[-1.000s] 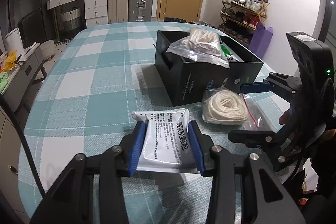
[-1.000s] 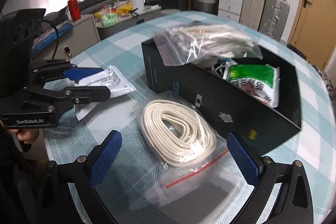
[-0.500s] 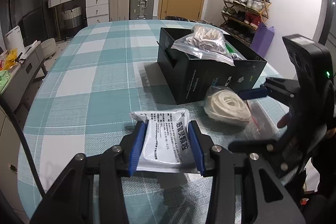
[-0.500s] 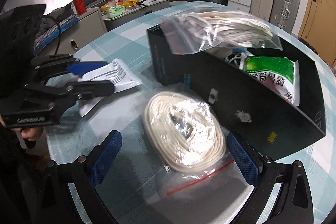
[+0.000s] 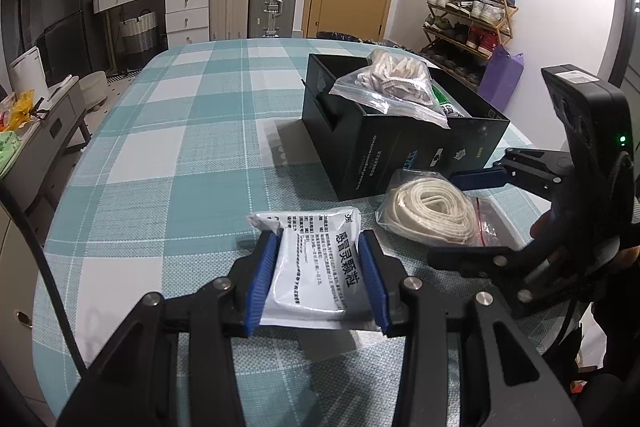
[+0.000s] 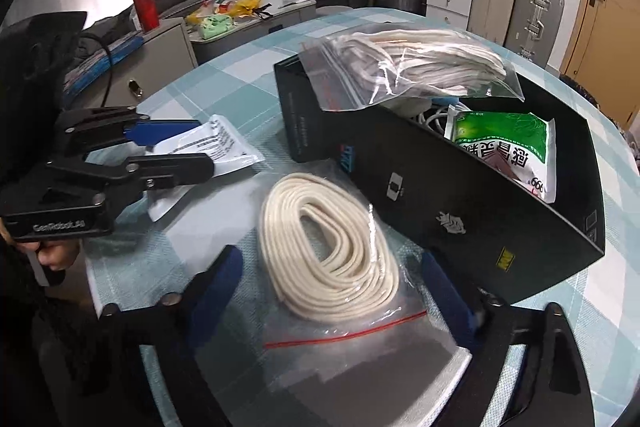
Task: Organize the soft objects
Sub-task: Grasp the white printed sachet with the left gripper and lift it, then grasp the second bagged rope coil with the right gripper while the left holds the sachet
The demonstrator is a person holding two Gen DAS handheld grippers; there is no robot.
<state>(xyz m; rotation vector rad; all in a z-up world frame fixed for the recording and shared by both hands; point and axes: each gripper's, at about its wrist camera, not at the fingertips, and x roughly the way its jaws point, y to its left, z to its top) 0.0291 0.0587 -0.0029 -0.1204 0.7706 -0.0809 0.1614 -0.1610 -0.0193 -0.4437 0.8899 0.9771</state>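
Tablecloth [image 5: 168, 155]: woven cloth, matt, teal-and-white check. Box [image 6: 460, 211]: black card, faint sheen. Rope coil [image 6: 332, 247]: cream cord, matt, in a clear glossy plastic zip bag [image 6: 360, 359]. White sachet [image 5: 316, 267]: smooth printed foil-like film. Gripper pads [image 5: 262, 279]: ribbed blue rubber on matt black plastic.

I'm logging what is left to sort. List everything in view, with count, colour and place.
white sachet: one, white with black print, on the table, clamped in the left hand-held gripper.
bagged cord coil: one, cream in clear bag, on the table beside the box.
black box: one, black, on the table.
bag of cords: one, pale in clear bag, atop the box.
green sachet: one, green and white, inside the box.
table: one, teal and white check.
left hand-held gripper: shut on the white sachet.
right hand-held gripper: closing, coil between its jaws.
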